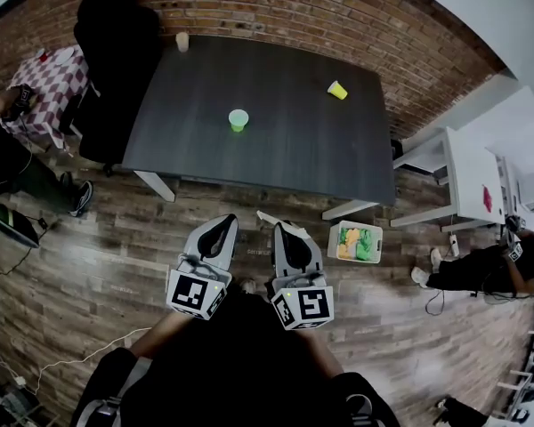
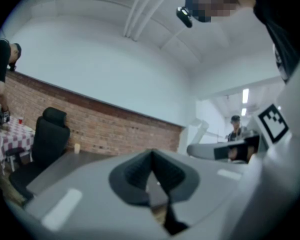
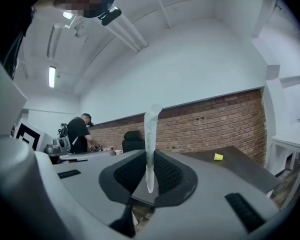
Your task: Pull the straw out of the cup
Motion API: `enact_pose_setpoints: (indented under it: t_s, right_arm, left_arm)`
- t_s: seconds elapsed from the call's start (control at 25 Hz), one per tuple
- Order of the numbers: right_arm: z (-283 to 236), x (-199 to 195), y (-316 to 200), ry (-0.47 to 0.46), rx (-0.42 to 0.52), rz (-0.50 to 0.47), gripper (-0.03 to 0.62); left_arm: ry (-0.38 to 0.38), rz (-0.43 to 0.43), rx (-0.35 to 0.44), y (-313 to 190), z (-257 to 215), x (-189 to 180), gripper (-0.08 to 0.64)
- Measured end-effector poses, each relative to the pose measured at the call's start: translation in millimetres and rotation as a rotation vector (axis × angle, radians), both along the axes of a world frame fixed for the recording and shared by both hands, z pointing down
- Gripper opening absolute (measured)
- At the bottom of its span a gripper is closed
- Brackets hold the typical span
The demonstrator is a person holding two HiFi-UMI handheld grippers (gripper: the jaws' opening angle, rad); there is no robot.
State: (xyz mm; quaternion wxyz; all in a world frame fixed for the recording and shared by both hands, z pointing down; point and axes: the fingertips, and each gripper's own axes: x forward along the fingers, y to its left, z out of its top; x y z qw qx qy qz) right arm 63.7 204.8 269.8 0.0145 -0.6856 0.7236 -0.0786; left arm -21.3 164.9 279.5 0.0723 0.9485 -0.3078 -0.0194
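A white wrapped straw (image 3: 151,134) stands upright between the jaws of my right gripper (image 3: 150,170), which is shut on it; its tip shows as a pale sliver (image 1: 269,218) in the head view. My right gripper (image 1: 282,231) and left gripper (image 1: 221,228) hang side by side over the wooden floor, short of the dark table (image 1: 276,149). The left gripper (image 2: 151,156) is shut with nothing in it. A green cup (image 1: 238,119) stands upright near the table's middle, well ahead of both grippers. No straw shows in it.
A yellow cup (image 1: 337,90) lies tipped at the table's far right, and a pale cup (image 1: 182,41) stands at the far left edge. A black office chair (image 1: 116,52) is left of the table. A small bin (image 1: 356,242) sits on the floor at right. People stand at both sides.
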Motion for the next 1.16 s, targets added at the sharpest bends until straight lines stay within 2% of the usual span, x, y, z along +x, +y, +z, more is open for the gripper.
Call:
enact_pose_setpoints:
  t_s: [0.28, 1.16]
  right_arm:
    - [-2, 11, 7, 0.012, 0.003, -0.008, 0.043]
    - [-2, 9, 23, 0.001, 0.009, -0.051, 0.043]
  left_arm:
    - [-0.014, -0.012, 0.007, 5, -1, 10, 0.005]
    - [-0.035, -0.021, 0.004, 23, 2, 13, 0.005]
